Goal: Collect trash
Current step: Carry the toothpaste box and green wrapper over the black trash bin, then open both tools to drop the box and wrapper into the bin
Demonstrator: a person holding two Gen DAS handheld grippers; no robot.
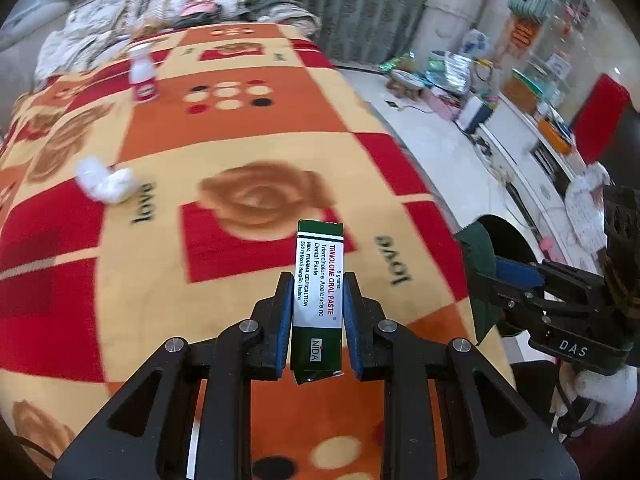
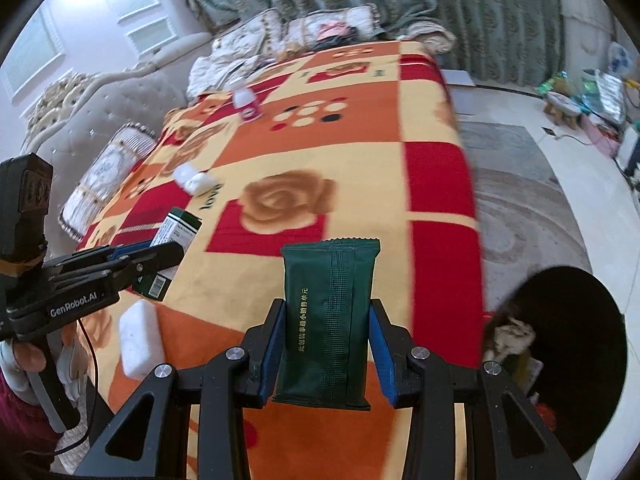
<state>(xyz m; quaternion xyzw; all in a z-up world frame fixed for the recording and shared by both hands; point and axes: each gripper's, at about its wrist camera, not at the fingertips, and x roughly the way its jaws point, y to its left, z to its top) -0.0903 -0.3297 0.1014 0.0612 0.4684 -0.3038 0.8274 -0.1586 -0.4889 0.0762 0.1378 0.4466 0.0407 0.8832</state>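
Two pieces of trash are held above the blanket (image 2: 432,184): the left gripper (image 1: 317,292) pinches a small box (image 1: 319,280), the right gripper (image 2: 327,320) clamps a green packet (image 2: 329,320). The bin (image 2: 576,360) sits just beside the blanket's edge, so letting go too soon would likely drop either piece on the blanket or floor.

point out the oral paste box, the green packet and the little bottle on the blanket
oral paste box (image 1: 319,280), left wrist view, on its white label
green packet (image 2: 328,320), right wrist view, mid front
little bottle (image 1: 142,76), left wrist view, on its body
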